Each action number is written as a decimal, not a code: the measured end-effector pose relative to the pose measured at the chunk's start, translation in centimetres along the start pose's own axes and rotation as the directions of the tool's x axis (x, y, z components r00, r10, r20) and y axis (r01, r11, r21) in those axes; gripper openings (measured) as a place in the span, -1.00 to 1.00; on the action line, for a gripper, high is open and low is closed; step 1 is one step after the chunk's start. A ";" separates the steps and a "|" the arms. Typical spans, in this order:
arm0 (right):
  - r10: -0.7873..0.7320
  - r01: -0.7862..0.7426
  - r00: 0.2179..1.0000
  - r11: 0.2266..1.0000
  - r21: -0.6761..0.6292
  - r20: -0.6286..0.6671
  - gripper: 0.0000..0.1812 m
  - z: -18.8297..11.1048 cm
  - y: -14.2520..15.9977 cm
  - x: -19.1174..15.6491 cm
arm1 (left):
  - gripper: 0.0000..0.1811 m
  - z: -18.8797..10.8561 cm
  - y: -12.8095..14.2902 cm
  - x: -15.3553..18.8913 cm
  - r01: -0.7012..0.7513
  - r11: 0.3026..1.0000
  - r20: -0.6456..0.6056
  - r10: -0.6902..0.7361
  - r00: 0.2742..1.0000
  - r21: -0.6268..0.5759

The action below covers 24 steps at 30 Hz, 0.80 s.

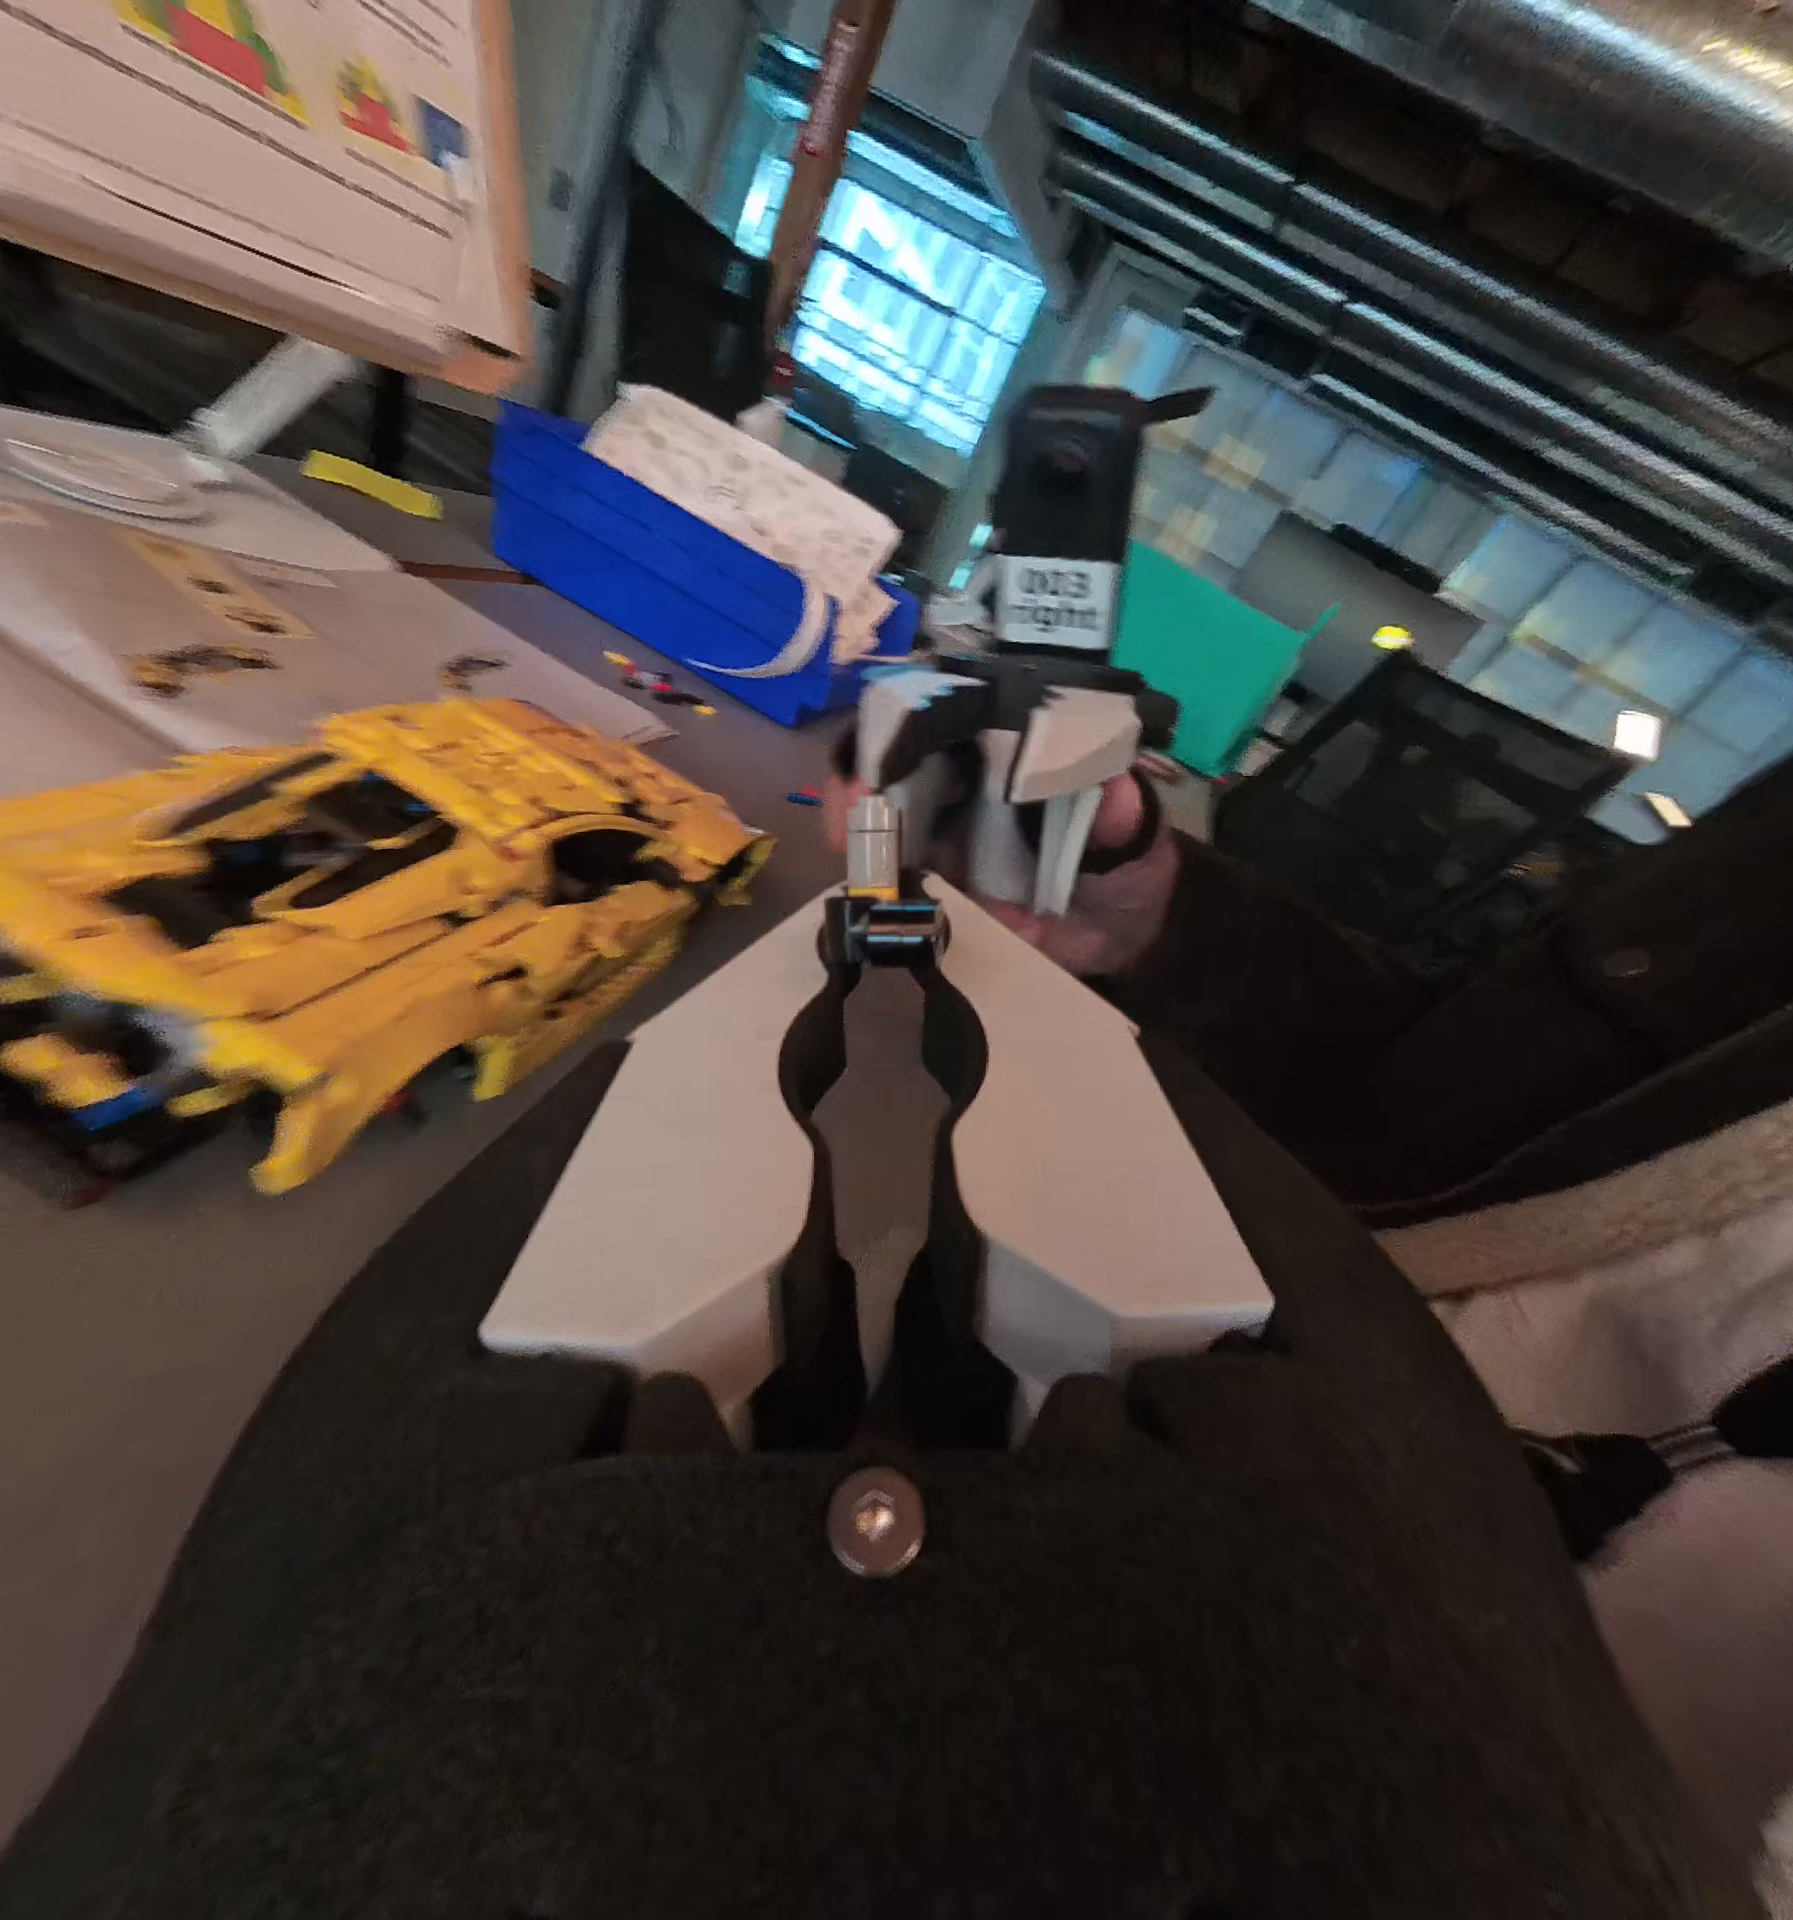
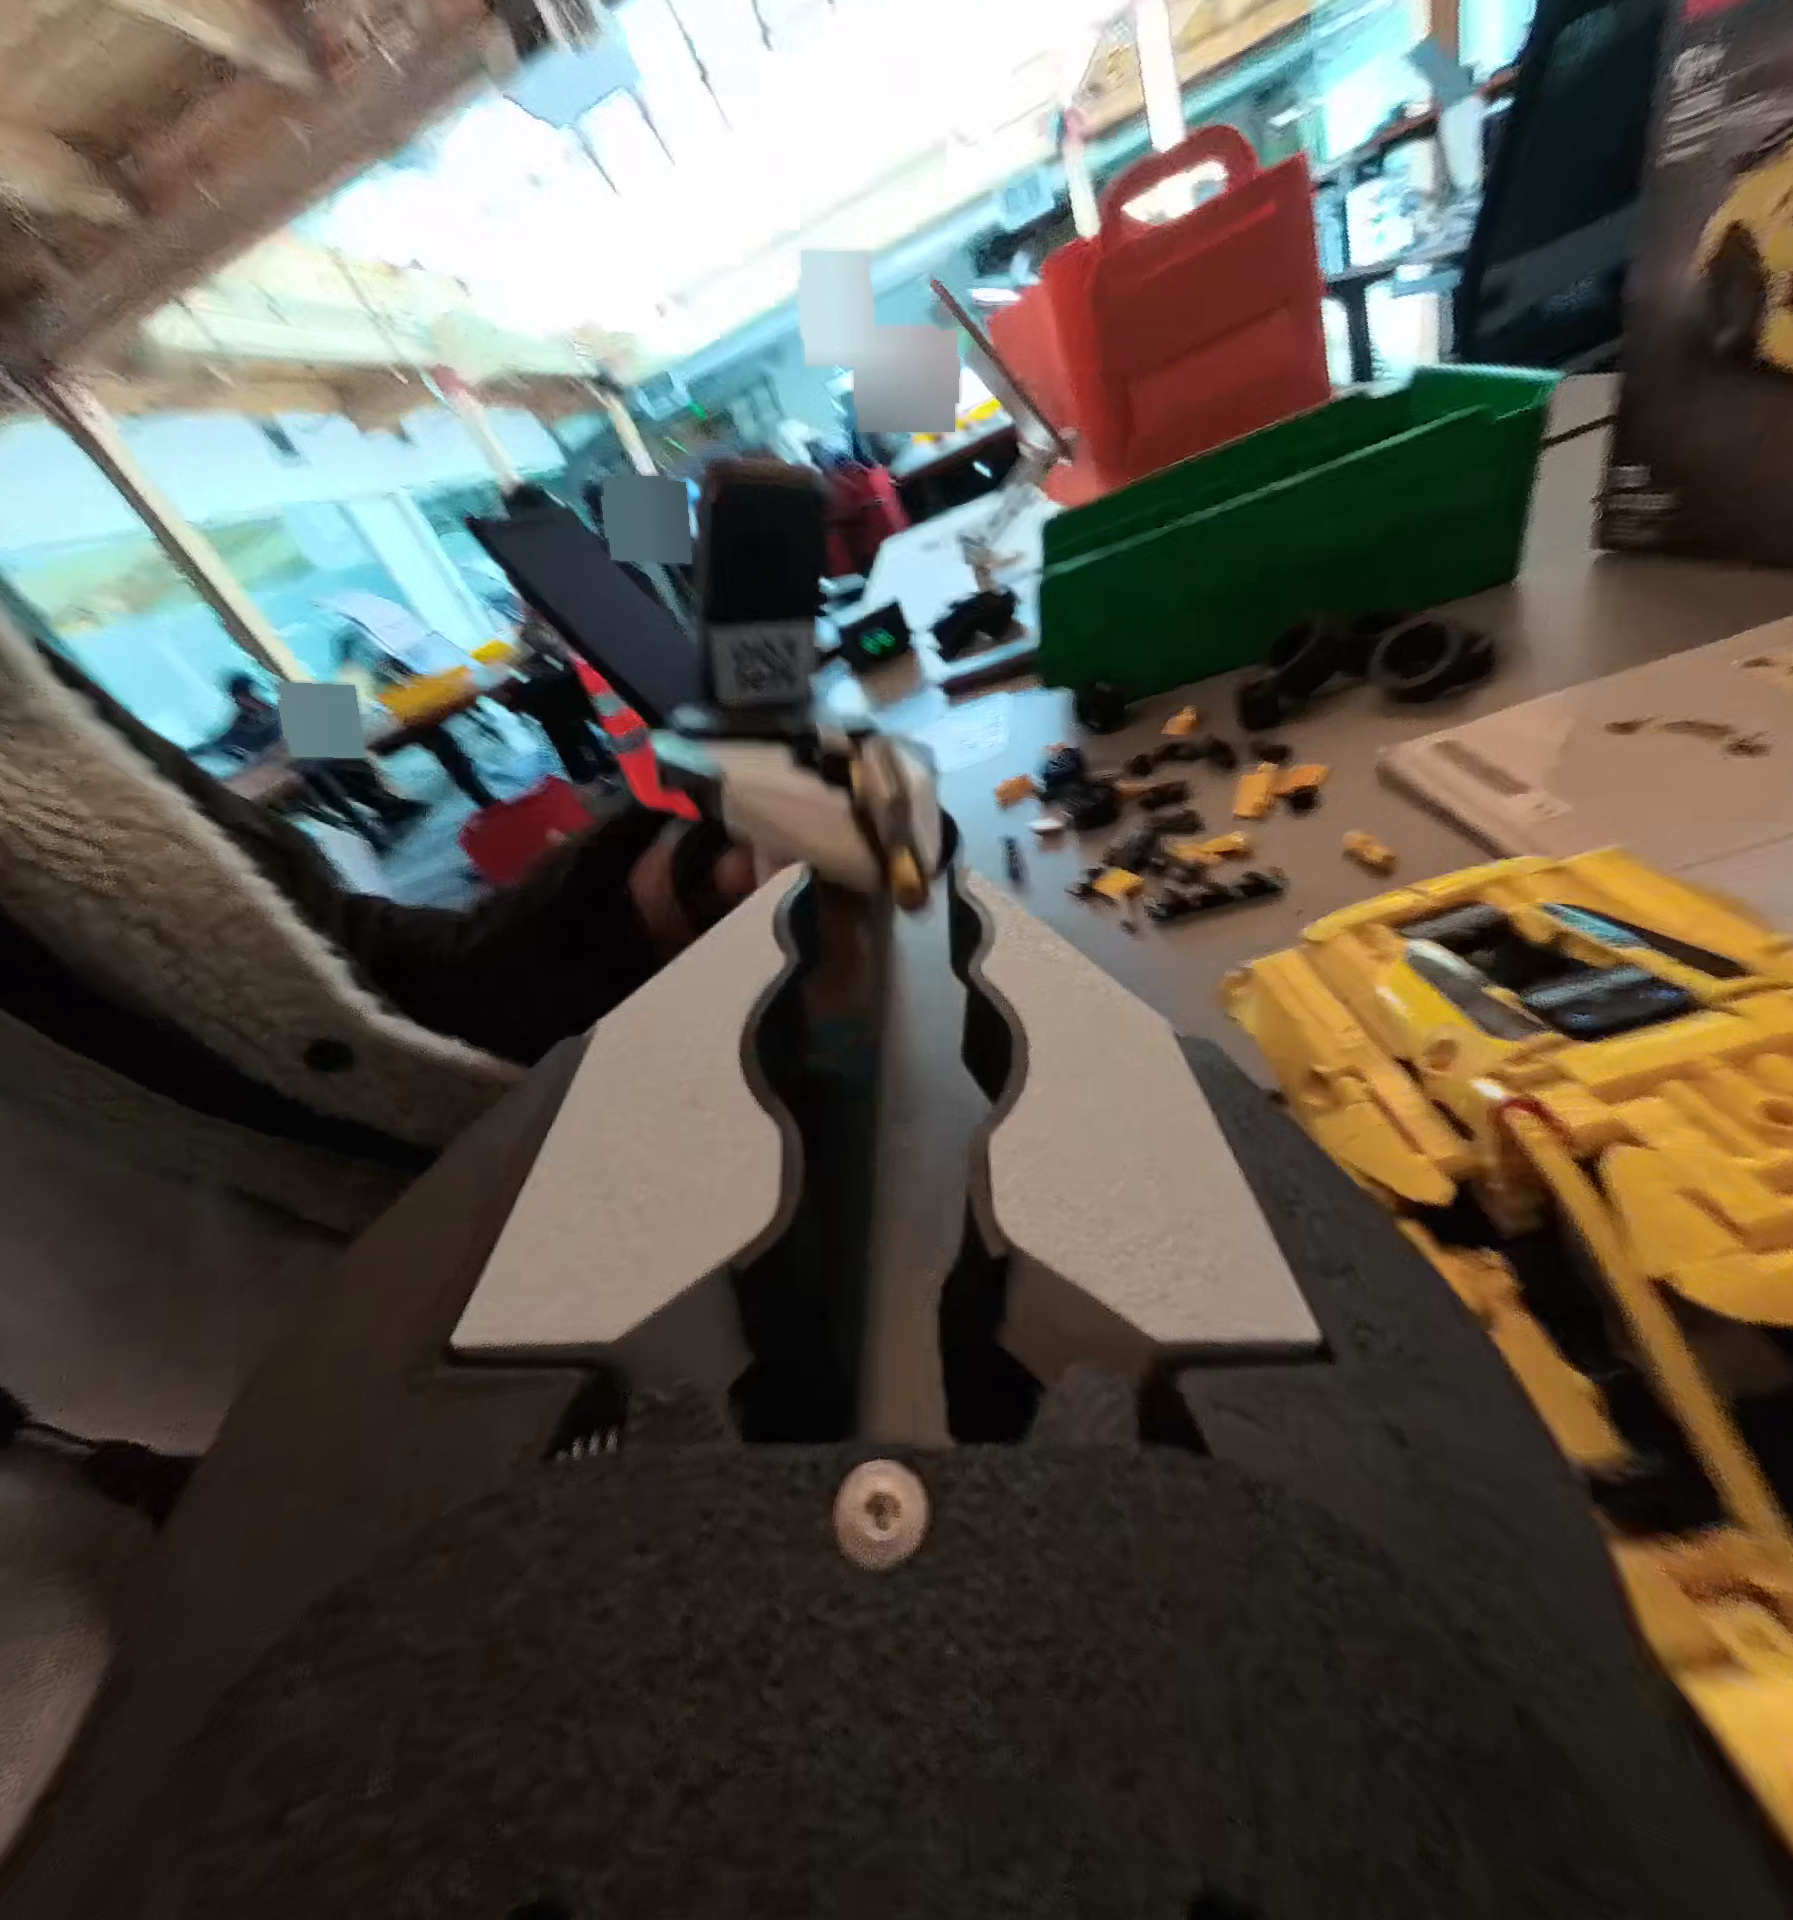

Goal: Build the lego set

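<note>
Big grid windows (image 1: 913,312) glow pale blue under dark ceiling pipes (image 1: 1494,270). A grey table (image 2: 1650,623) bears a green bin (image 2: 1287,540).

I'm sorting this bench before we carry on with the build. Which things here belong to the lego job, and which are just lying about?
Part of the job:
- yellow brick-built car
- small black-and-grey piece clamped in the left gripper
- right gripper
- scattered yellow and black loose pieces
- black tyres
- open white instruction booklet

Lying about:
- blue plastic bin
- green plastic bin
- red paper bag
</note>
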State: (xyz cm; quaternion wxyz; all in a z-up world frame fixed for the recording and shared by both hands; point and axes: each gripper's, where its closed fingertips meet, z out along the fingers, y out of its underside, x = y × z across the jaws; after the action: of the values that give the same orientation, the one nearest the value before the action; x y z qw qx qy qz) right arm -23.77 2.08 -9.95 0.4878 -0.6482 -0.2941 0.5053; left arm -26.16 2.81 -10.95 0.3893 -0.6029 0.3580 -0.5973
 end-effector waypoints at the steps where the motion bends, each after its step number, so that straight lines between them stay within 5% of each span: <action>1: -0.059 0.056 0.997 0.997 -0.056 -0.052 -0.80 -0.2 0.8 0.7 | -0.93 -1.6 -0.6 -1.2 -0.008 1.000 0.060 0.007 0.998 0.014; 5: -0.329 0.259 0.937 0.880 -0.399 -0.118 -0.76 1.0 6.4 3.4 | -0.93 -7.0 -0.4 -5.9 -0.027 1.000 0.303 0.022 0.953 0.013; 12: -0.319 0.217 0.948 0.686 -0.695 -0.018 -0.75 5.6 12.2 5.4 | -0.93 -7.5 -0.5 -6.8 -0.036 0.999 0.344 0.023 0.939 0.031; 15: -0.201 0.144 0.980 0.709 -0.690 -0.002 -0.75 6.9 13.1 4.6 | -0.92 -7.4 -0.4 -6.4 -0.061 0.998 0.333 0.051 0.941 0.020; 20: -0.238 0.184 0.971 0.695 -0.695 0.019 -0.76 8.4 13.8 4.1 | -0.93 -7.2 -0.2 -6.3 -0.058 0.998 0.323 0.050 0.945 0.015; 24: -0.164 0.174 0.984 0.754 -0.633 0.075 -0.72 9.7 12.9 2.5 | -0.93 -7.8 -0.8 -6.4 -0.031 0.997 0.311 0.009 0.950 0.064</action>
State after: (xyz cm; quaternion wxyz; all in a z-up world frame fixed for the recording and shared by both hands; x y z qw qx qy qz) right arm -33.50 2.99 -23.02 0.2808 -0.7422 -0.5087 0.3340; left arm -34.12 8.55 -13.21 0.4671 -0.6720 0.2778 -0.5031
